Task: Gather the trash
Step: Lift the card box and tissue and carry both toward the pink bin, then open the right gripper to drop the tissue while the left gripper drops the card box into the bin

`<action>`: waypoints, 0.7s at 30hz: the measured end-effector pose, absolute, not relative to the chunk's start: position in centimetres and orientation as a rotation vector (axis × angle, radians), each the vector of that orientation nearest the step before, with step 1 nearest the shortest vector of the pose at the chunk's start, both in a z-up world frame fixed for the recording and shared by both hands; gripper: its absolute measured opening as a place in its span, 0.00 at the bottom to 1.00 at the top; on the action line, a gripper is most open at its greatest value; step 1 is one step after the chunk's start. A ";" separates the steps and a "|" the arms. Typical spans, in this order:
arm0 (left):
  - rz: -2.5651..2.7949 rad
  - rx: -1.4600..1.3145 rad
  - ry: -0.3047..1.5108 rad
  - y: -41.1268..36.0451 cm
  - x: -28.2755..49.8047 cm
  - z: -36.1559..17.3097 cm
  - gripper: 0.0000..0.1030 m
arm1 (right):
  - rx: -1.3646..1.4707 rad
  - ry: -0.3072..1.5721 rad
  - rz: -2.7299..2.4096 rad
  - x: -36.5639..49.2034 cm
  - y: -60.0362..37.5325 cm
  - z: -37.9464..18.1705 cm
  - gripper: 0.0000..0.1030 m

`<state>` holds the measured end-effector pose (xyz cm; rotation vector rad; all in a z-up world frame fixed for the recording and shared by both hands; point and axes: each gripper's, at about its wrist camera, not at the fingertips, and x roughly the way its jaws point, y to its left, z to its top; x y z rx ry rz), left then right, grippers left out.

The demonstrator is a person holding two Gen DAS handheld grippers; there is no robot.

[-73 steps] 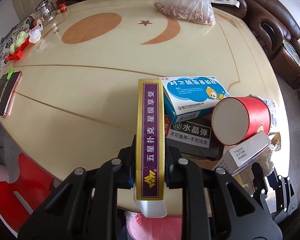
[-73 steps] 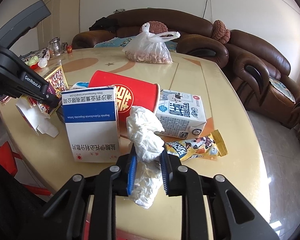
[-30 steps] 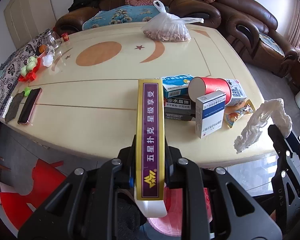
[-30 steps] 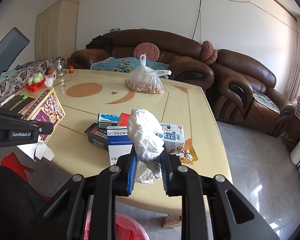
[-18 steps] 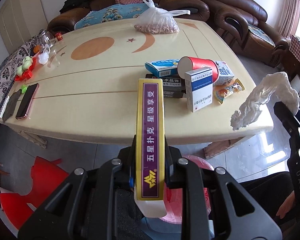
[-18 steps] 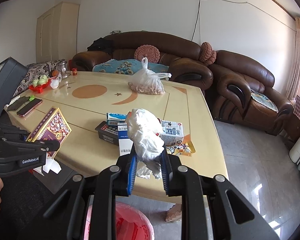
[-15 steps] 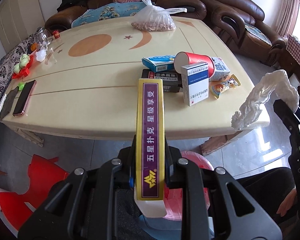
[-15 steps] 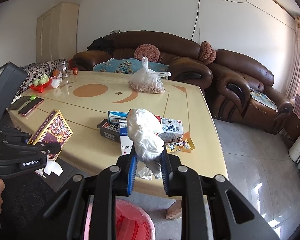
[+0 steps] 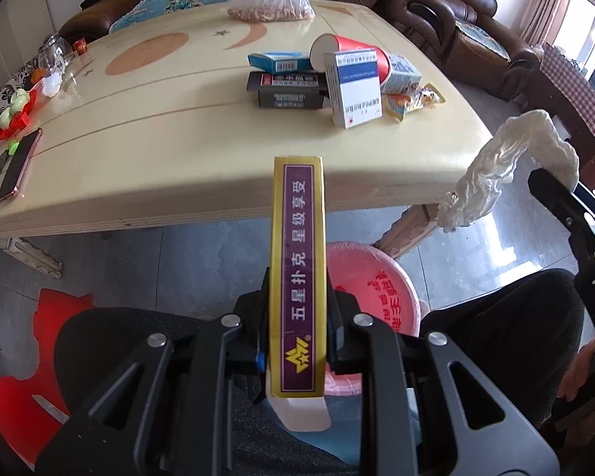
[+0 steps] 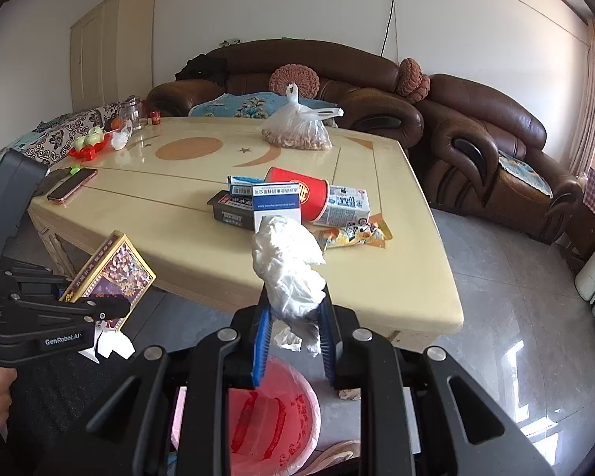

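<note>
My left gripper (image 9: 297, 297) is shut on a yellow and purple playing-card box (image 9: 298, 261), seen edge-on, with a white flap hanging below it. In the right wrist view the same card box (image 10: 111, 277) shows at the left. My right gripper (image 10: 293, 309) is shut on a crumpled white tissue (image 10: 287, 273), which also appears as the tissue (image 9: 507, 170) at the right of the left wrist view. A pink-lined trash bin (image 9: 373, 285) stands on the floor just below both grippers, seen too as the bin (image 10: 273, 416) under the right gripper's fingers.
On the cream table (image 9: 158, 119) lie a red paper cup (image 9: 353, 49), a white and blue medicine box (image 9: 355, 87), a black box (image 9: 287, 89), a milk carton (image 10: 343, 204), a snack wrapper (image 10: 353, 236), a bag of nuts (image 10: 297, 131) and a phone (image 9: 18, 164). Brown sofas stand behind.
Both grippers have drawn back from the table and sunk toward the floor, each keeping its load. The table edge now lies ahead and the pink bin has come into view below them.
</note>
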<state>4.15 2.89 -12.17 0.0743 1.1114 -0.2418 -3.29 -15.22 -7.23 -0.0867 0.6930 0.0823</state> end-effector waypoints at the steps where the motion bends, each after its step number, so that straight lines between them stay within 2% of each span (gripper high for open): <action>1: -0.243 0.079 1.122 2.8 3.9 -12.8 0.21 | -0.082 0.703 0.081 -3.4 -15.3 -7.6 0.21; 21: -0.309 0.107 1.388 -0.2 4.6 -24.9 0.20 | -0.028 0.960 0.085 -1.7 -15.3 -18.7 0.21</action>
